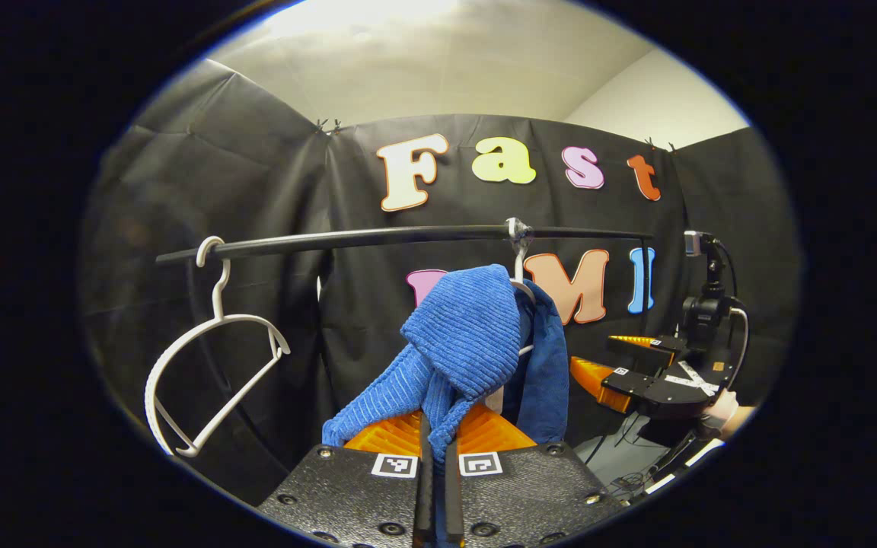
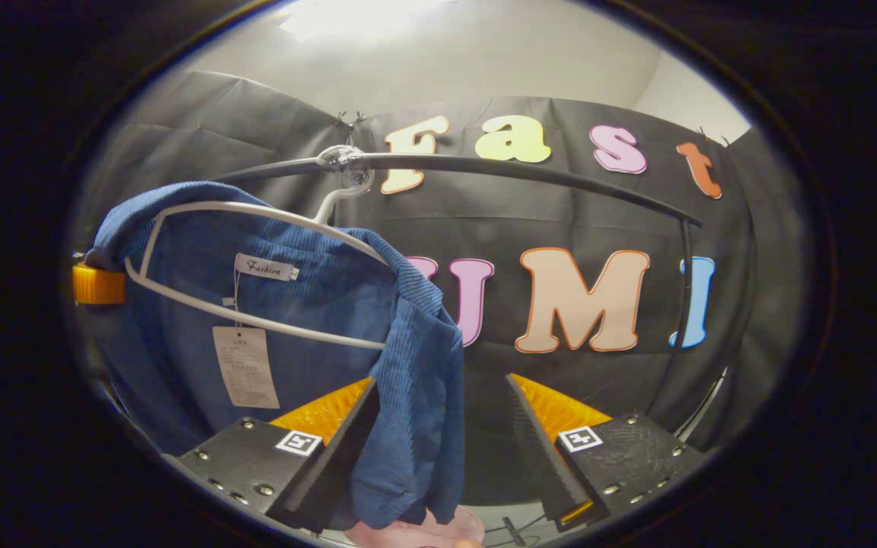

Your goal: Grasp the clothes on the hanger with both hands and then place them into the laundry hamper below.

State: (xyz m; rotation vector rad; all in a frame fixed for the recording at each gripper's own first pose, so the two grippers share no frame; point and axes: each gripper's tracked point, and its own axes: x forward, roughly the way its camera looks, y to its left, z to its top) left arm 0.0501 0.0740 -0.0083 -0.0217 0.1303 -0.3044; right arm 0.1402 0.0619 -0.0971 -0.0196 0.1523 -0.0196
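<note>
A blue ribbed garment (image 1: 469, 335) hangs on a white hanger (image 2: 271, 217) from the black rail (image 1: 377, 237). In the left gripper view my left gripper (image 1: 435, 430) is shut on a fold of the garment's near shoulder, with the cloth bunched up above the fingers. Farther right, my right gripper (image 1: 598, 358) is held open by a hand (image 1: 722, 407). In the right gripper view the right gripper (image 2: 438, 426) stands open. The garment's near shoulder and side (image 2: 416, 380) drape down between its fingers, against the left finger (image 2: 339, 426). Paper tags (image 2: 244, 365) hang inside the collar.
An empty white hanger (image 1: 210, 358) dangles at the rail's left end. A small camera on a black stand (image 1: 705, 304) is at the right by the cloth wall. The rail's upright post (image 2: 686, 304) runs down on the right. Something pink (image 2: 423, 533) lies below the garment.
</note>
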